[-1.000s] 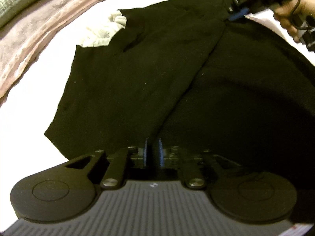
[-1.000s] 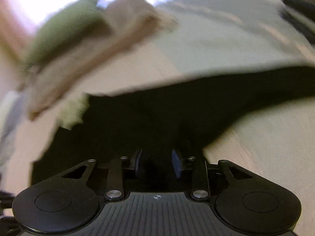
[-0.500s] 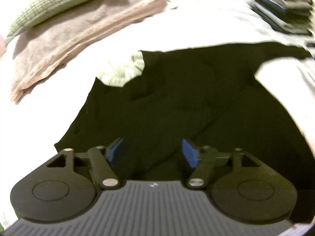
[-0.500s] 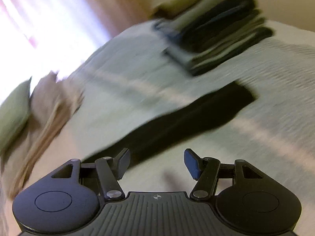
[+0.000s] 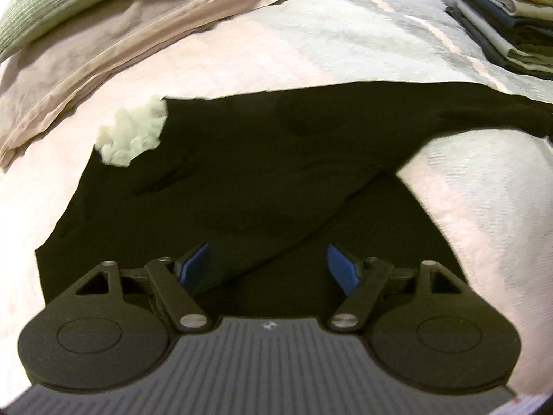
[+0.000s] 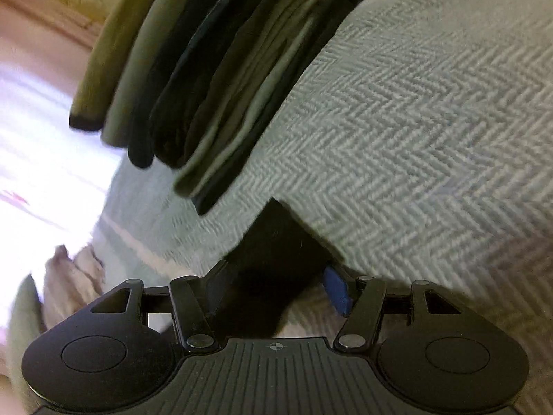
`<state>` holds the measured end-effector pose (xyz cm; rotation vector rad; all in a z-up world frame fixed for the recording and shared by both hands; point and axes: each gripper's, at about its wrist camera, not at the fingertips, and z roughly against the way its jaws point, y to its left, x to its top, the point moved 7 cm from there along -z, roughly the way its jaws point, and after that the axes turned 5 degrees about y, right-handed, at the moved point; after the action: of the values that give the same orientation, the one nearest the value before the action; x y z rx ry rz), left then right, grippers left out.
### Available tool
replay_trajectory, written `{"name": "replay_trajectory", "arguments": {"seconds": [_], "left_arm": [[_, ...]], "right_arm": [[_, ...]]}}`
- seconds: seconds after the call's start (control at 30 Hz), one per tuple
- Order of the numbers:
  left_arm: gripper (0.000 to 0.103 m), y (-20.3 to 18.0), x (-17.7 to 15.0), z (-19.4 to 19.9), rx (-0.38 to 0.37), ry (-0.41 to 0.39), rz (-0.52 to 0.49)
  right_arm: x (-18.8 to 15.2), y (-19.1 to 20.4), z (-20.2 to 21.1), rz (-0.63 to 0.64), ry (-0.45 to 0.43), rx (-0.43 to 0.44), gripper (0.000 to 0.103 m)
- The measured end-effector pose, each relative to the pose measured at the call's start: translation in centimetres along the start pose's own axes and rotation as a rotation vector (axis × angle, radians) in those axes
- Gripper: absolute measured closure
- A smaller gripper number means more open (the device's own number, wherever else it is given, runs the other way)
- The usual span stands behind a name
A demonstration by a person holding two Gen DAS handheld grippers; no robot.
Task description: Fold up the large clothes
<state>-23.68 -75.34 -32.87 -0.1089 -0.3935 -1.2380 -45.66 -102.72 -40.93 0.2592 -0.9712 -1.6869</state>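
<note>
A black garment (image 5: 242, 173) with a white ruffled collar (image 5: 133, 136) lies spread on the bed, one side folded over its middle. Its long sleeve (image 5: 484, 107) stretches off to the right. My left gripper (image 5: 268, 268) hovers above the garment's lower part; its jaws are opening and hold nothing. In the right wrist view, the sleeve's end (image 6: 276, 252) fills the gap of my right gripper (image 6: 278, 287), whose jaws are closing on it. The blue right pad (image 6: 337, 292) touches the cloth; the left pad is hidden behind it.
A stack of folded clothes (image 6: 214, 69) stands just beyond the sleeve's end, seen also at the top right as folded clothes (image 5: 501, 17). A green pillow (image 5: 69, 0) lies on a beige blanket (image 5: 103, 52) at the upper left. A herringbone bed cover (image 6: 414, 121) lies under everything.
My left gripper let go of the black cloth, opened wide and drew back. My right gripper swung along the sleeve to its end, opened, and is now narrowing around it.
</note>
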Motion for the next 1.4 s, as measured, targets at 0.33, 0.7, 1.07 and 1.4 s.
{"name": "replay_trajectory", "arguments": {"seconds": [0.33, 0.7, 1.07, 1.4], "left_arm": [[0.03, 2.4, -0.5, 2.8, -0.026, -0.065, 0.026], [0.028, 17.9, -10.6, 6.7, 0.024, -0.079, 0.193], [0.028, 28.1, -16.3, 3.8, -0.025, -0.044, 0.304], [0.05, 24.7, -8.0, -2.1, -0.112, -0.127, 0.247]], "right_arm": [[-0.2, 12.9, 4.5, 0.368, -0.027, -0.056, 0.099], [-33.8, 41.7, 8.8, 0.924, 0.21, 0.657, 0.095], [-47.9, 29.1, 5.2, 1.103, 0.538, 0.234, 0.054], [-37.9, 23.2, 5.0, 1.071, 0.419, -0.035, 0.051]]}}
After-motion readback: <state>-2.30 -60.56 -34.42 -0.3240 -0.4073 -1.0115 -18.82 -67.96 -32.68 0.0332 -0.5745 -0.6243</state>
